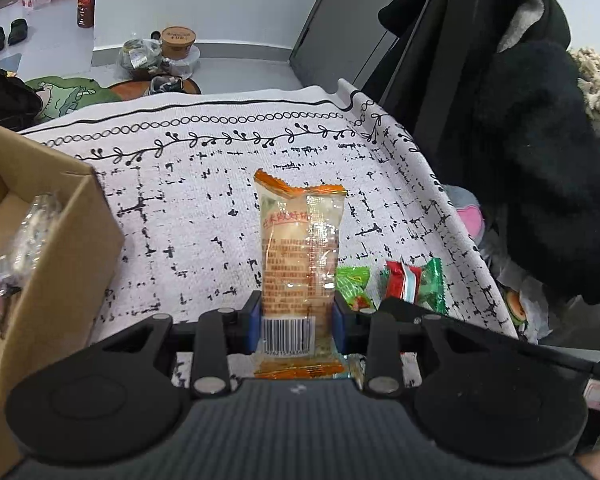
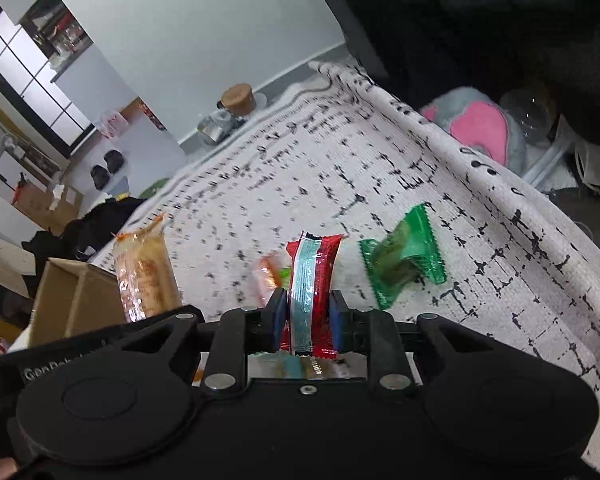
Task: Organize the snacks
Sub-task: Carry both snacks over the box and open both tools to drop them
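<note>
My left gripper [image 1: 298, 326] is shut on a clear orange-edged snack packet [image 1: 298, 252] and holds it above the white patterned cloth [image 1: 204, 208]. My right gripper [image 2: 306, 318] is shut on a red snack packet with a pale blue stripe [image 2: 312, 280]. That red packet also shows in the left wrist view [image 1: 400, 282], right of the orange packet. A dark green packet [image 2: 404, 258] lies on the cloth just right of the right gripper. A light green packet [image 1: 354, 286] lies between the two held packets. The orange packet also shows in the right wrist view [image 2: 146, 272].
An open cardboard box [image 1: 56, 248] with several wrapped items stands at the left of the cloth; it also shows in the right wrist view [image 2: 76, 300]. Dark clothing [image 1: 532, 160] hangs at the right. A pink and grey plush [image 2: 480, 128] lies past the cloth's right edge.
</note>
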`<state>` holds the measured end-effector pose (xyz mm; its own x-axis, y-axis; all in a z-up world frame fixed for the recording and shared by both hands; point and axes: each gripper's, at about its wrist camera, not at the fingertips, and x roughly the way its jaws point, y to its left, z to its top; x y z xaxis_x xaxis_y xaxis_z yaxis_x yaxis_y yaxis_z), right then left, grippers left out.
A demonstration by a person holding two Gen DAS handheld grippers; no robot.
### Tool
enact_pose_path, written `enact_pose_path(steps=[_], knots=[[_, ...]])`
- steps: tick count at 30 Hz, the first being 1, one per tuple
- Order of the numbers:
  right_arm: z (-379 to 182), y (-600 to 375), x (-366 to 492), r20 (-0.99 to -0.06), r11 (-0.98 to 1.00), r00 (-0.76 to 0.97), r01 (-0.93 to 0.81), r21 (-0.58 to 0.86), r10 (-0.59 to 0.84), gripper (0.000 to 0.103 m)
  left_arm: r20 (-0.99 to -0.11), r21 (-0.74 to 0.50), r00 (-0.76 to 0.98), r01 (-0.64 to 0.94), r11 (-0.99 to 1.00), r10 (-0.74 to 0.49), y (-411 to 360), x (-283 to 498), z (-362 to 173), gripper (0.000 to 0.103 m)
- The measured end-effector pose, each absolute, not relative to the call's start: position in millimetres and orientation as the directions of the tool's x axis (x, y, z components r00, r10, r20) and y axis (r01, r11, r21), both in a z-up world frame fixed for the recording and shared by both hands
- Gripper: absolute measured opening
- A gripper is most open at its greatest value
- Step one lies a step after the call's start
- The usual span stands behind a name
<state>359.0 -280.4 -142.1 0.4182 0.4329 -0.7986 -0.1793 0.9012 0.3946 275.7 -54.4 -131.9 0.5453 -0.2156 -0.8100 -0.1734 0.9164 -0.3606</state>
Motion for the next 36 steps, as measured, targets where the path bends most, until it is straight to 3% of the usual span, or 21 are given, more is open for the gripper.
enact_pose_path(steps=[20, 36], knots=[[-72.2, -249.4, 324.4, -0.696, 0.84, 0.479, -0.215, 0.498, 0.535, 0.022, -0.763, -0.372, 0.617, -0.175, 0.912, -0.193, -11.4, 230.6, -74.5, 0.033], [-69.0, -205.2, 324.4, -0.662, 0.808, 0.471, -0.26, 0.528, 0.584, 0.022, -0.752, -0.383, 0.636, -0.209, 0.9, -0.173, 47.2, 211.5, -63.0, 0.033]])
